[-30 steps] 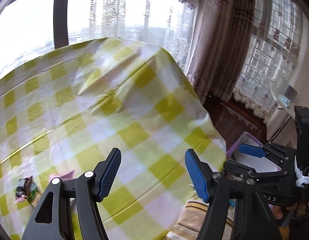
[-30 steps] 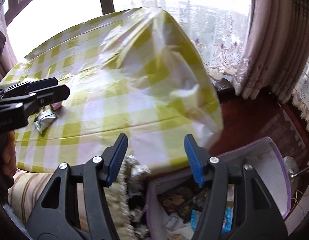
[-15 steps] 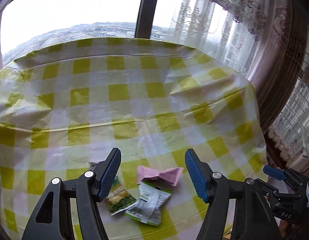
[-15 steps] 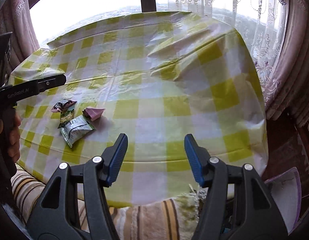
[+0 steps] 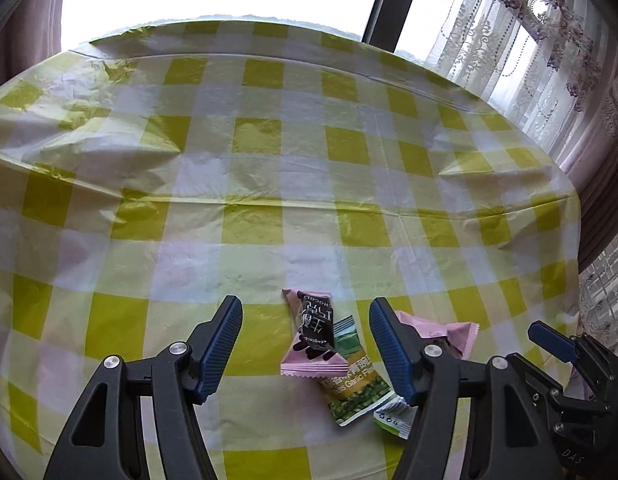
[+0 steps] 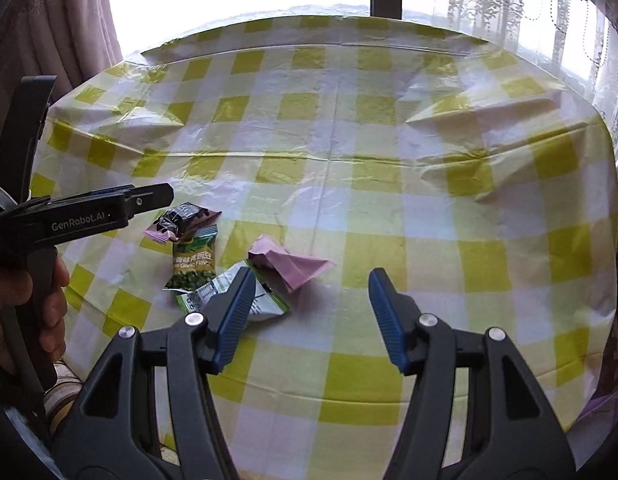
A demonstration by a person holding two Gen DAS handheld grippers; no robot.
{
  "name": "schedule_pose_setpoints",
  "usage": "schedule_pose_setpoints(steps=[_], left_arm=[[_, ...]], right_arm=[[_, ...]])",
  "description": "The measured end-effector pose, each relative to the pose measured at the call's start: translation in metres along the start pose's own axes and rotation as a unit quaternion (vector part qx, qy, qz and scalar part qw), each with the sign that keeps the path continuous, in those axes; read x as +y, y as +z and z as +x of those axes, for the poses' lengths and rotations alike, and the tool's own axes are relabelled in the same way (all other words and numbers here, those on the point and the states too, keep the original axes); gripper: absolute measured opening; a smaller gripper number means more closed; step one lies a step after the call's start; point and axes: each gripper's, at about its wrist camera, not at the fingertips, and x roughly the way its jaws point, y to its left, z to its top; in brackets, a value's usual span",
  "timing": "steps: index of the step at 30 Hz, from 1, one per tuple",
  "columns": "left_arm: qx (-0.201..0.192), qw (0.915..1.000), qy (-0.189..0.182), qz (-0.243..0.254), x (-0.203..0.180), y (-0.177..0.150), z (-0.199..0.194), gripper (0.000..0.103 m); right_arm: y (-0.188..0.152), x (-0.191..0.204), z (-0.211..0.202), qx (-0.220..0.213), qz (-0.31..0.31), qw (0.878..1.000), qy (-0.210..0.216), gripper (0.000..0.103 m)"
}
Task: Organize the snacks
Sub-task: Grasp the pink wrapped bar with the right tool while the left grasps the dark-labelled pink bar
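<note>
Snacks: four small packets clustered near the front edge of the desk (image 6: 389,168), which wears a yellow-checked cloth. A dark-and-pink chocolate wrapper (image 5: 313,332) overlaps a green pea packet (image 5: 355,390); a second green packet (image 6: 245,296) and a crumpled pink wrapper (image 6: 293,264) lie just beside them. The left tool (image 5: 305,350) hovers half-open over the chocolate wrapper, seemingly lined up to straddle it. The right tool (image 6: 311,316) waits alongside, half-open, gripping nothing.
</note>
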Motion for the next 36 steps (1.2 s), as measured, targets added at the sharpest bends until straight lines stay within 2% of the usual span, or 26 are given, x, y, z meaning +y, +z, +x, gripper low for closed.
schedule_pose_setpoints(steps=[9,13,16,18,20,22,24,27,29,36], left_arm=[[0.027,0.9996,-0.004,-0.003,0.005,-0.007,0.026,0.062],[0.038,0.9993,-0.004,0.003,0.004,-0.009,0.035,0.054],[0.047,0.9988,-0.008,0.008,0.002,-0.011,0.043,0.037],[0.05,0.9987,-0.01,0.007,0.002,-0.011,0.046,0.036],[0.05,0.9987,-0.009,0.008,0.002,-0.011,0.046,0.035],[0.049,0.9988,-0.009,0.004,0.003,-0.011,0.047,0.035],[0.049,0.9987,-0.008,0.005,0.003,-0.011,0.048,0.035],[0.049,0.9988,-0.008,0.006,0.002,-0.011,0.048,0.033],[0.049,0.9987,-0.009,0.007,0.001,-0.011,0.048,0.027],[0.038,0.9992,-0.01,0.004,0.0,-0.01,0.045,0.023]], right_arm=[[0.01,0.02,0.042,0.032,-0.03,0.999,0.008,0.062],[0.013,0.025,0.06,0.045,-0.049,0.998,0.01,0.062],[0.014,0.026,0.072,0.057,-0.055,0.997,0.008,0.062],[0.013,0.023,0.078,0.067,-0.049,0.997,0.009,0.052],[0.009,0.021,0.083,0.077,-0.047,0.996,0.01,0.052],[0.008,0.02,0.083,0.074,-0.045,0.996,0.013,0.052],[0.009,0.019,0.083,0.072,-0.044,0.996,0.011,0.045],[0.009,0.02,0.083,0.068,-0.049,0.996,0.008,0.042],[0.008,0.02,0.083,0.065,-0.051,0.996,0.01,0.041],[0.005,0.017,0.08,0.05,-0.041,0.998,0.022,0.038]])
